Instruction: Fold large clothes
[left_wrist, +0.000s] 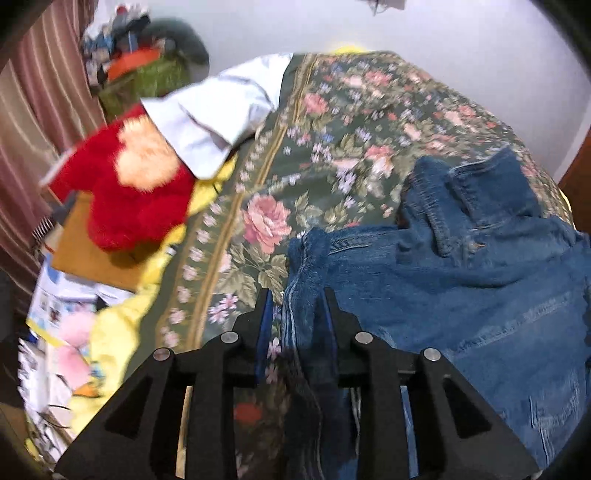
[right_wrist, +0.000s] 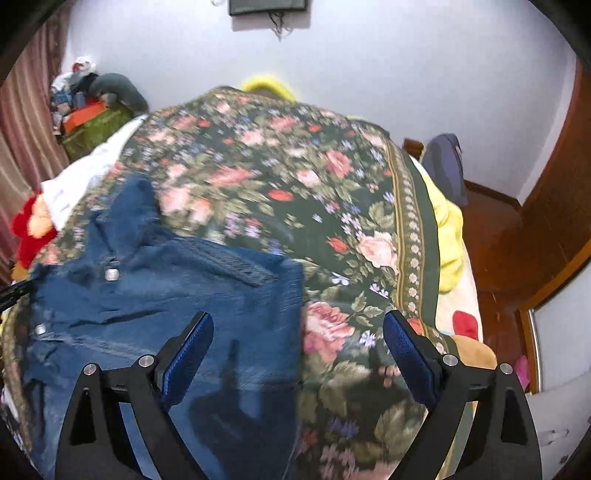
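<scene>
Denim jacket (hem cut off)

**A bedroom in a home**

A bed covered by a dark green floral bedspread fills the room. Bright yellow bedding shows beneath it. A red plush toy lies beside it. Striped brownish curtains hang left, plain white walls stand behind, and a brown wooden floor shows right.

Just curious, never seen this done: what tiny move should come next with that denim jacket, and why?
Probably bring the right tongs down onto the denim jacket's near edge: they stand open and hold nothing, while the left tongs have a fold of denim between them. The jacket lies rumpled on the floral bedspread.
</scene>
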